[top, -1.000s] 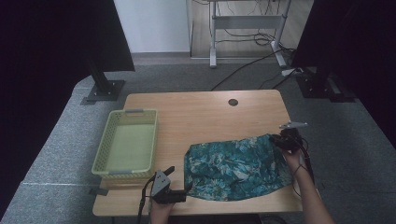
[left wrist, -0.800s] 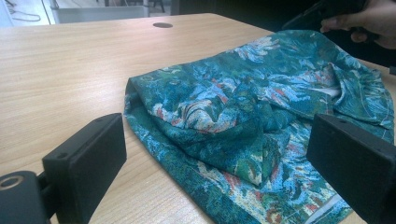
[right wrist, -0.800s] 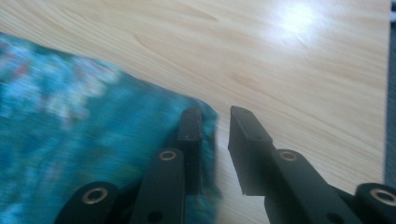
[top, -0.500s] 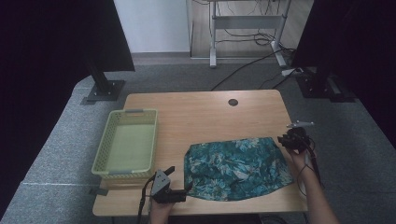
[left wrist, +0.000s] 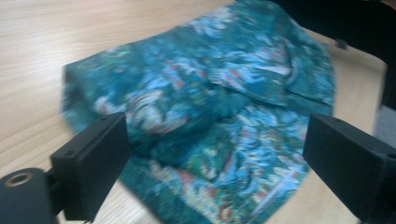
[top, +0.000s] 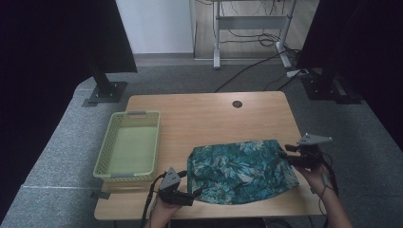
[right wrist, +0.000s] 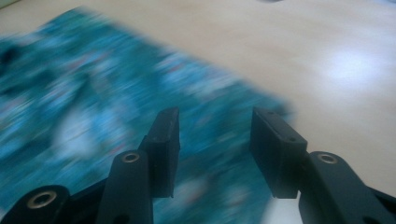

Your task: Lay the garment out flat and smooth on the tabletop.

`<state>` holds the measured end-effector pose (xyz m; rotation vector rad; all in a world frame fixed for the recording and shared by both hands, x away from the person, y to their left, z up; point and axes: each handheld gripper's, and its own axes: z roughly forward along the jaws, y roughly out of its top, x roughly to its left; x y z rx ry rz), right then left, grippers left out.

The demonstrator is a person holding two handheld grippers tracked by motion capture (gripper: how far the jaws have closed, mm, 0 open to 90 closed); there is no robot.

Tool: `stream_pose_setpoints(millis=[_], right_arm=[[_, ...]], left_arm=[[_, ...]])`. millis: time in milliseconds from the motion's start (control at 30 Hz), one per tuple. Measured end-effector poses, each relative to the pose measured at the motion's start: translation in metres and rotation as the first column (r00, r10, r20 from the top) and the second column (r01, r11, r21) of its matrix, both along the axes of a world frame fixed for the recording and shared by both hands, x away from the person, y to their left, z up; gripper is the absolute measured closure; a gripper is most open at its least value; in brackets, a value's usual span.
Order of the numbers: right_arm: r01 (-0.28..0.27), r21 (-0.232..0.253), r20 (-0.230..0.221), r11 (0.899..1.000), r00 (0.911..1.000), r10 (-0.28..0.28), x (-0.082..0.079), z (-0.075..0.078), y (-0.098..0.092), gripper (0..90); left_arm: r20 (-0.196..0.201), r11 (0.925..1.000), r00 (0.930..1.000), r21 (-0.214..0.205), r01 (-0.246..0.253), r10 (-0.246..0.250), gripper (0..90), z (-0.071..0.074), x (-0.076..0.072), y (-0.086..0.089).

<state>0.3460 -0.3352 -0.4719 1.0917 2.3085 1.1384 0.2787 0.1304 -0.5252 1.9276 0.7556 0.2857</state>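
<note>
Both handheld grippers are black. The left gripper (top: 195, 194) and the right gripper (top: 283, 154) each carry a grey three-cornered plate on top and trail a thin black cable. Their jaws are flat, blocky black pads on arms with brass-ringed screw holes — matte, boxy. The forearms are bare.

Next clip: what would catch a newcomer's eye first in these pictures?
The teal floral-print cloth lying crumpled on the near half of the wooden table stands out most. The left tongs sit at its near left corner with jaws wide, and the right tongs at its far right corner have just been opening, nothing pinched between the jaws. A pale green plastic basket sits at the table's left.
</note>
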Motion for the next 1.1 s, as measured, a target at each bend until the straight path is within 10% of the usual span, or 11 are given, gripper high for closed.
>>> stream_pose_setpoints(millis=[167, 633, 1100], right_arm=[[-0.187, 0.018, -0.093, 0.982, 0.9778, 0.187, -0.025, -0.028, 0.013, 48.8], [-0.263, 0.009, -0.232, 0.965, 0.9379, 0.258, -0.016, -0.067, 0.044, 42.0], [-0.335, -0.073, -0.256, 0.939, 0.9165, 0.307, -0.016, -0.063, 0.064, 79.4]], left_arm=[[-0.033, 0.9966, 0.9993, 0.080, 0.020, -0.018, 9.8, 0.004, 0.007, -0.009], [-0.111, 0.9800, 0.9929, 0.188, 0.064, -0.044, 18.1, -0.002, 0.034, -0.038], [-0.132, 0.9581, 0.9899, 0.286, -0.013, 0.052, 44.0, -0.017, 0.044, -0.051]])
